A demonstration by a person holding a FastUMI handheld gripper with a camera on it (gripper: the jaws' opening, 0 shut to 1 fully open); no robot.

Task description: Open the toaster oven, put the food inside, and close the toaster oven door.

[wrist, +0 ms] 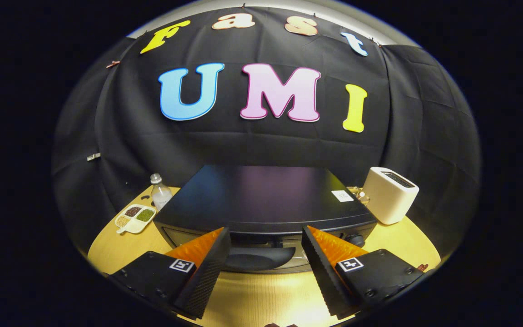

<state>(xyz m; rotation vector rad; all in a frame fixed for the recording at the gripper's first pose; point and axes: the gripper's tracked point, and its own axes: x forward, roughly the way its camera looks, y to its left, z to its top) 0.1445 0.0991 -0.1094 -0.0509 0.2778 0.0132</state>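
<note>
Gripper wide open in front of the shut oven, holding nothing.

Gripper view: the gripper (266, 238) has its two fingers spread far apart with nothing between the pads; the tips sit just short of the oven (266, 200) front. The oven, a dark box with a flat top, stands on the table (252, 295) at 12 o'clock from the fingers, its door closed; the dark curved handle (259, 259) lies in the gap between the fingertips, and a knob (356, 239) shows at the oven's right front corner, just past the right fingertip. At 10 o'clock, beside the oven, lie a divided dish (135, 218) of small foods and, behind it, a clear bottle (159, 191). At 2 o'clock a white toaster (389, 194) stands near the oven's right rear corner.
</note>
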